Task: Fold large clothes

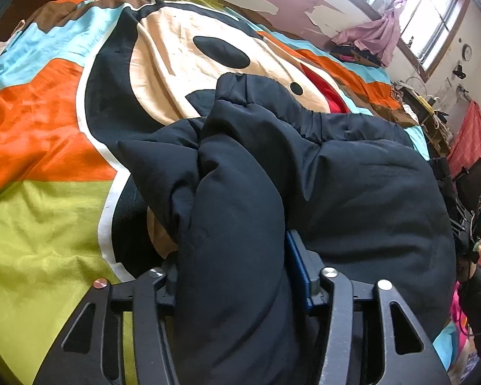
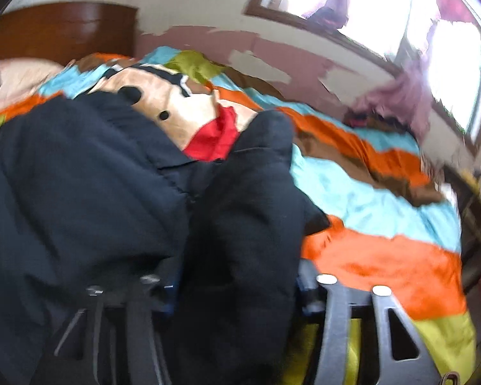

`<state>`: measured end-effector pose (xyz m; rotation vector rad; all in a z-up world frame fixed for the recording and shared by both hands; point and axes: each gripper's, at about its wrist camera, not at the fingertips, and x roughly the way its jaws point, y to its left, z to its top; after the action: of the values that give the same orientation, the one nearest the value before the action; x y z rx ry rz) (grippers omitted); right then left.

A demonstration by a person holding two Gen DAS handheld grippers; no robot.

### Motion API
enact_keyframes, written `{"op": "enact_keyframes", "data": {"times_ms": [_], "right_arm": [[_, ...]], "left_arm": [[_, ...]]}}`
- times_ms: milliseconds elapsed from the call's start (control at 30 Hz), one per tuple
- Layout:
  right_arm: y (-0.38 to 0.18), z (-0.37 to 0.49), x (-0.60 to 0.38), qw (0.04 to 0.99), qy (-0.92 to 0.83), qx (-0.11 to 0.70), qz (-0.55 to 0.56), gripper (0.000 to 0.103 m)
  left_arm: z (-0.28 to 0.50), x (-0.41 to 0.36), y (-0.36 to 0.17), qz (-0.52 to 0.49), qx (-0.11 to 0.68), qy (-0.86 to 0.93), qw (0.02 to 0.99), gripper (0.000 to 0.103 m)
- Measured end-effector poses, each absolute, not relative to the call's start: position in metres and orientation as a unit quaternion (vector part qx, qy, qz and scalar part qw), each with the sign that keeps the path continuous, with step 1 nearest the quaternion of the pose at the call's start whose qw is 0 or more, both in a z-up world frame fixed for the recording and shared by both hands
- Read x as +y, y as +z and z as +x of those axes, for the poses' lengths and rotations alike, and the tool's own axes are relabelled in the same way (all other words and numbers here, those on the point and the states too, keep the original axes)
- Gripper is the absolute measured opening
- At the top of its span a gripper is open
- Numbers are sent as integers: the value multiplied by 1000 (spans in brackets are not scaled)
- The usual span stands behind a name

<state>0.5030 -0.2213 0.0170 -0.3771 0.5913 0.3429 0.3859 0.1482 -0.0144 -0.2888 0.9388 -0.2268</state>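
Bedspread (image 1: 45,122) of glossy fabric in orange, lime and sky-blue bands, printed with a cartoon face, fills the left of the left-wrist frame and covers a bed. At lower centre the left tool (image 1: 237,276) is clamped on a thick roll of the puffy, padded black jacket (image 1: 352,186), whose bulk mounds across the centre and right of the frame. At the far right edge, the other handheld rig is partly visible.

The blurred right-wrist frame shows the jacket heaped at the left, the cartoon's red mouth above it, then the right tool (image 2: 237,282) at lower centre, closed on a dark fold. Striped bedspread runs off to the right, beneath a bright window (image 2: 384,16).

Both grips appear freshly taken, so the step in hand looks like gathering two edges for a fold. The next move likely calls for lifting both folds together and carrying them across the body of the garment, keeping the bulky padding from slipping out.
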Motion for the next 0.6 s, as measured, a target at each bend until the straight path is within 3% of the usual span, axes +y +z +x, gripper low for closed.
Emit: {"op": "enact_keyframes", "data": {"times_ms": [133,233,600], "right_arm": [[28,502,-216,917,161,313,-189,24],[40,500,-211,914,150,326,-189,17],[115,455,-220,929,140,323,-111,13]], "left_arm": [[382,148,-4,-148,450,-96,875,29],[379,150,7,-166,453,-88,871,22],[330,136,82,-161,435,-81,882,14]]}}
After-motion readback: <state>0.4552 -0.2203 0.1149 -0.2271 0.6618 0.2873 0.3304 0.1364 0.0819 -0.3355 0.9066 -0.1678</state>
